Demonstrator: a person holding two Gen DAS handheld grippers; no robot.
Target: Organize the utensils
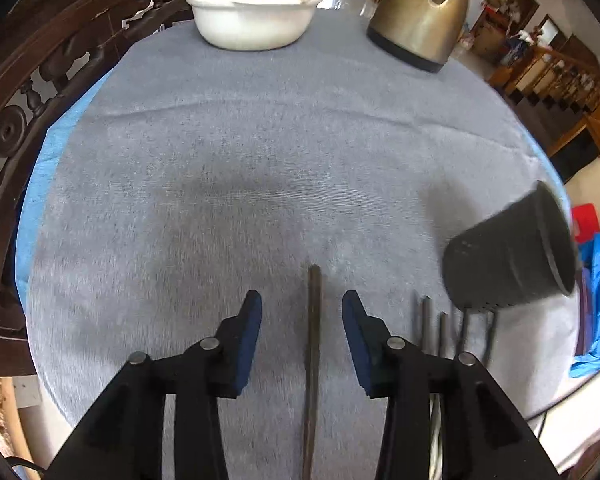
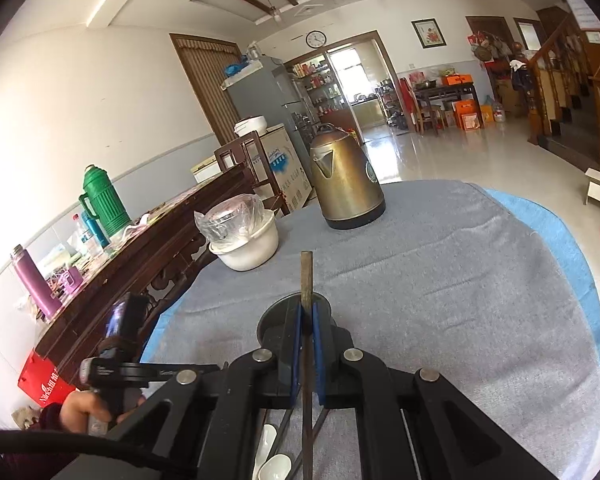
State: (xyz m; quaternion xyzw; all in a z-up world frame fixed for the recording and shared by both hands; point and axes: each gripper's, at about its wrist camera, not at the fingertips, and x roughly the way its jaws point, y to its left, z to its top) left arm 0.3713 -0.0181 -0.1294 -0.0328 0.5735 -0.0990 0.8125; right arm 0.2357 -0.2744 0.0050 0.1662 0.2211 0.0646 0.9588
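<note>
Right gripper clamps one brown chopstick above the black holder cup. Left gripper, jaws parted and gripping nothing, straddles another chopstick on the gray cloth; centre before closing.

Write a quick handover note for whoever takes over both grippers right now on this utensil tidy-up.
Left gripper: open, pointing down over a brown chopstick lying on the grey cloth, which sits between its pads untouched.
Right gripper: shut on another chopstick, just above the black holder cup.
More chopsticks and white spoons lie on the cloth beside the cup.
Done: nothing seen in the cup yet.
Left: drop the held stick in, pick up the rest.
</note>
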